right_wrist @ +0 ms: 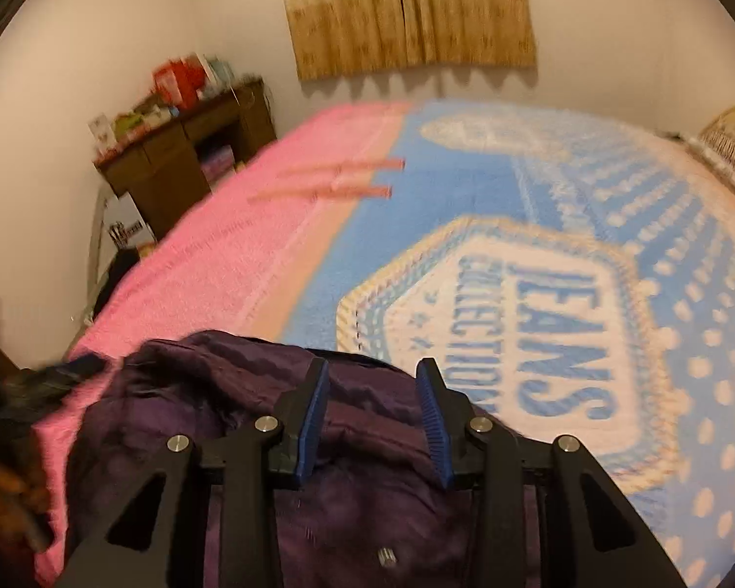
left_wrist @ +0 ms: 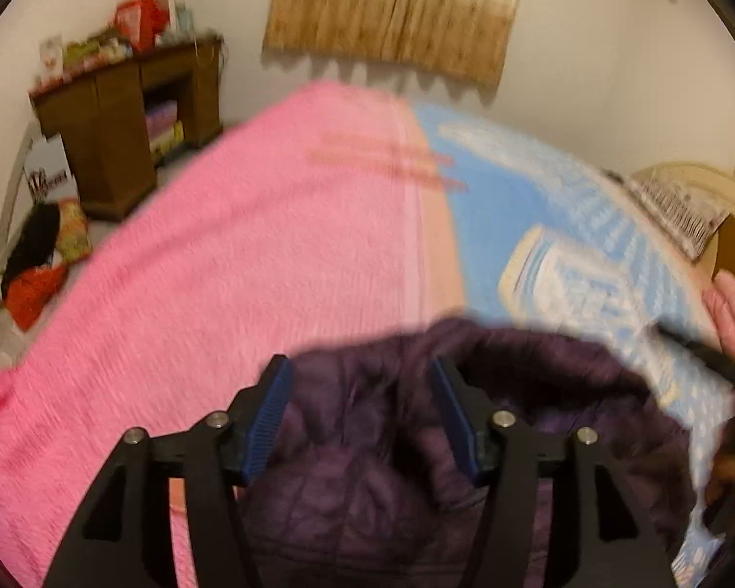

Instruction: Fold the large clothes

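a bed (right_wrist: 465, 186) fills most of both views, spread with a pink blanket (left_wrist: 230, 255) on one side and a blue blanket (right_wrist: 588, 206) lettered "jeans" on the other. tan curtains (right_wrist: 406, 10) hang on the wall behind it, and a brown cabinet (left_wrist: 122, 117) stacked with clutter stands in the far corner. a dark purple quilted jacket (left_wrist: 367, 465) lies bunched at the near edge of the bed, across the seam where pink meets blue. the left tongs (left_wrist: 360, 421) hang just above it, blue pads apart, a fold of the jacket rising between them but not pinched. the right tongs (right_wrist: 372, 421) also stand apart over the jacket's other side, closed on nothing. both views are blurred.
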A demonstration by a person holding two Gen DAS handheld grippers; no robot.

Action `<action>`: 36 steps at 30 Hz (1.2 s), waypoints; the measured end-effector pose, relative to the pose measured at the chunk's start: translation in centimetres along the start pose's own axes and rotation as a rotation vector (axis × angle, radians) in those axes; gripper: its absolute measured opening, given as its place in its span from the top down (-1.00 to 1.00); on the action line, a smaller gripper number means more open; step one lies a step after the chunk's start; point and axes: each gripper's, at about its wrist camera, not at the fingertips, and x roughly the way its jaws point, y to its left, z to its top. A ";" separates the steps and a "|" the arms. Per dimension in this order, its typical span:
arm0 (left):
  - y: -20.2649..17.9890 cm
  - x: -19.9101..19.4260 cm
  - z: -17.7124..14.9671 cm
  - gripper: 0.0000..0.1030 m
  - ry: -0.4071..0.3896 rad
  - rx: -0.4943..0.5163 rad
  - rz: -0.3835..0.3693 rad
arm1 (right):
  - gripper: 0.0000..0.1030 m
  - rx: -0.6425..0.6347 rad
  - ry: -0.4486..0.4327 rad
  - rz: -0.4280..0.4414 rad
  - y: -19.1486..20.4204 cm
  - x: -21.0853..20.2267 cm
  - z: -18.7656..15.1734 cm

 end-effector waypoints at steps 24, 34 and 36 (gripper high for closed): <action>-2.2 10.1 -3.8 -0.31 0.165 -0.075 0.135 | 1.00 0.451 0.111 0.282 -8.5 4.1 -8.3; -3.8 11.0 -4.0 -0.47 0.146 -0.001 0.256 | 1.00 0.027 0.103 -0.152 -0.6 5.7 -6.4; -3.7 10.8 -3.9 -0.48 0.155 -0.019 0.229 | 0.99 -0.054 0.098 -0.226 0.7 5.5 -6.5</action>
